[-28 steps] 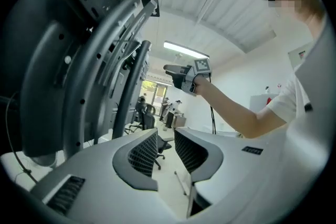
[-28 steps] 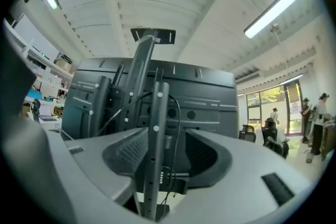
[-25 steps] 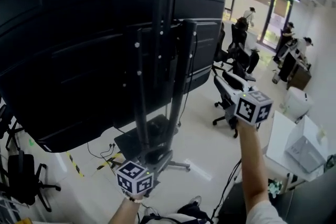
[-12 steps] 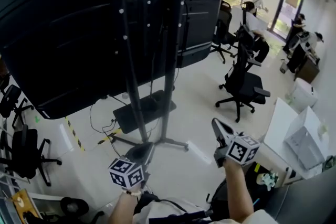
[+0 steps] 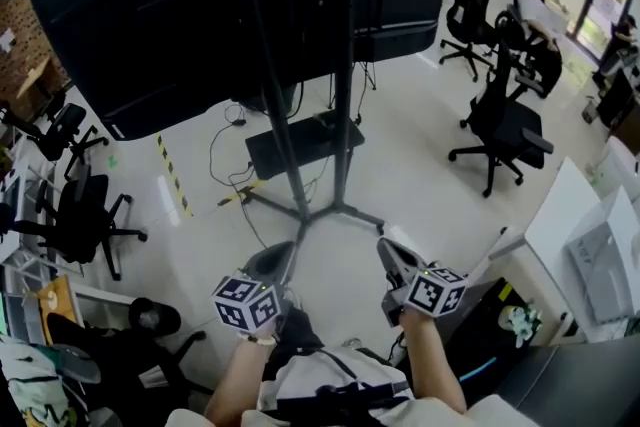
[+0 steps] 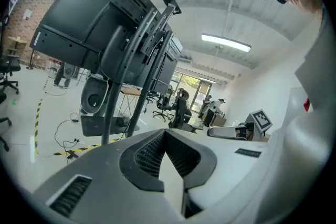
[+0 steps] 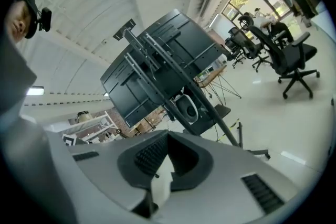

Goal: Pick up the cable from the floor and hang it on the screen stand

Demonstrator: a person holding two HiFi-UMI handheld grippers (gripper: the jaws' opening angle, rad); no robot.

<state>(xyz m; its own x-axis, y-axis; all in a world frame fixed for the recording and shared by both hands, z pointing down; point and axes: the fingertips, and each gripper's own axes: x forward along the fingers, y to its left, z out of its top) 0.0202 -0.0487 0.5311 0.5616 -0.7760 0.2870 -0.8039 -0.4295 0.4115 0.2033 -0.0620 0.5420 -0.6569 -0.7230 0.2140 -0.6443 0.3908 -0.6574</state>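
Note:
The screen stand rises in front of me on two dark poles, carrying a big black screen seen from behind. Its legs spread on the pale floor. Thin black cable lies looped on the floor left of the stand's base; it also shows in the left gripper view as cable. My left gripper and right gripper are held low and close to my body, well short of the stand. Both are shut with nothing between the jaws. The left gripper and right gripper point at the stand.
A flat black box sits on the floor behind the stand. Yellow-black tape runs left of it. Office chairs stand at right and left. A white desk is at my right. People sit far back right.
Both hands came down toward my body, the right one from high up beside the screen. The head view tipped down, showing more floor and the stand's base.

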